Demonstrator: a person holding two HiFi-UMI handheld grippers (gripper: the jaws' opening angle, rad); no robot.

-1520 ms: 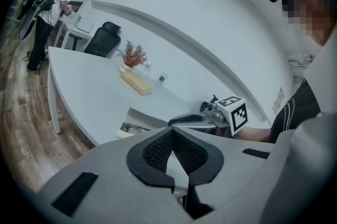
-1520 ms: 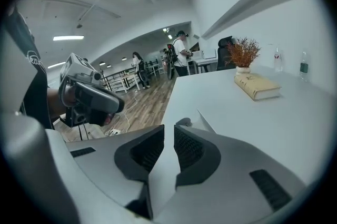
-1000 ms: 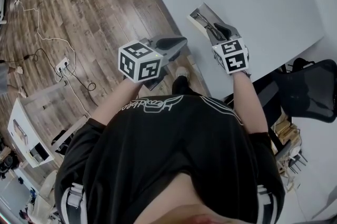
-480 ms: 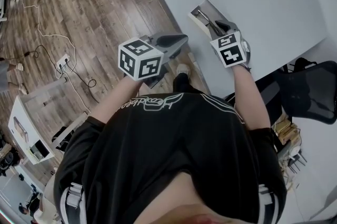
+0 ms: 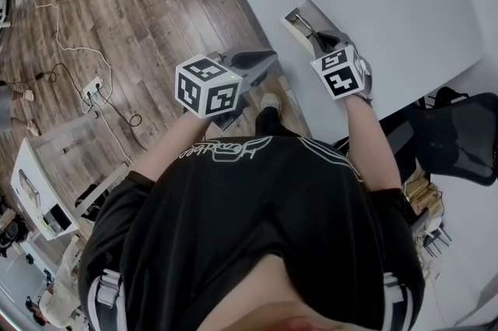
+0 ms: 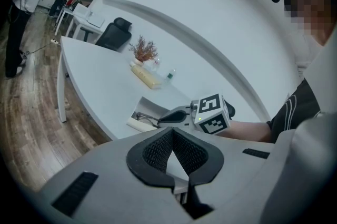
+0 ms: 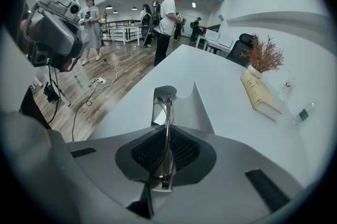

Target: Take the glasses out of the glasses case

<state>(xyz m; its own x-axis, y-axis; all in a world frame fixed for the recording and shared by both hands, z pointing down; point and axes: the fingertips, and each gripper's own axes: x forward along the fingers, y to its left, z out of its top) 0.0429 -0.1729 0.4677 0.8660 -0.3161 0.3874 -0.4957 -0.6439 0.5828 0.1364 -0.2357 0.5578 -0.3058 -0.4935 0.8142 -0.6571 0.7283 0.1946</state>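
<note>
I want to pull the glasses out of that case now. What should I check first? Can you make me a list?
1. Case open: ok. The glasses case lies open on the table.
2. Right tool gripping the glasses: ok. Its jaws are closed on the thin frame.
3. Grip firm enough to lift: cannot tell.
4. Glasses out of the case: not ok. Their far end lies inside it.
5. Left tool steadying the case: not ok. It hangs beyond the table edge, jaws together, empty.
6. Room around the case: ok. The beige block lies far off.
</note>
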